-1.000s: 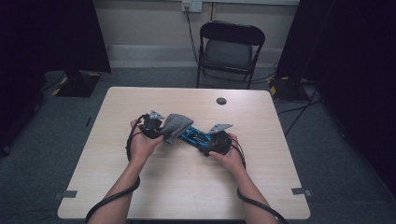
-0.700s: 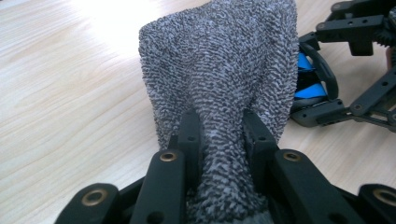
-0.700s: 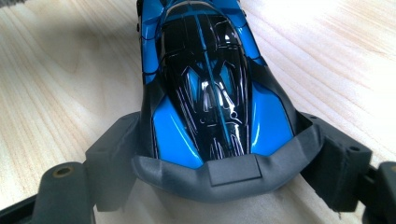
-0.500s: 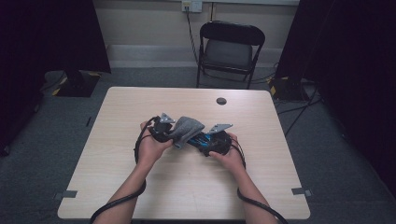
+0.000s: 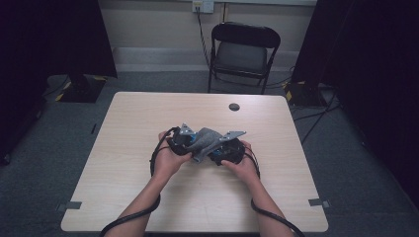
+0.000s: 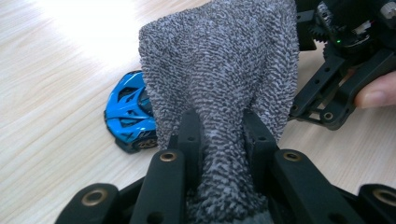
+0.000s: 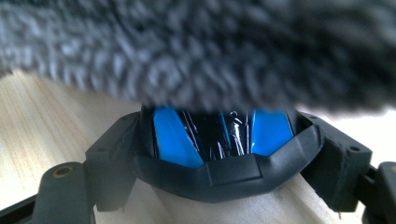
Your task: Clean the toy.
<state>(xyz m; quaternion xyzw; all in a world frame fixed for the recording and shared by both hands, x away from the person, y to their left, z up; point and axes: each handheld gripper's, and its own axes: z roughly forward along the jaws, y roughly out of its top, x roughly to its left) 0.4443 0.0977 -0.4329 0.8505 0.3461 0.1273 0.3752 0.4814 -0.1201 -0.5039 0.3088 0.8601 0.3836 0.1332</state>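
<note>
Grey cloth [image 6: 219, 74] pinched by left hand-held gripper [image 6: 219, 140], draped over blue toy car [image 7: 219, 130] — apparently clamped by right hand-held gripper [image 7: 219, 154].

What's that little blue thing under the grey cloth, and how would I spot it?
Look at the middle of the wooden table, where the two hands meet. There the right gripper clamps a small toy car, half covered by the grey cloth. It is the one bright blue, glossy thing among black and grey parts.
</note>
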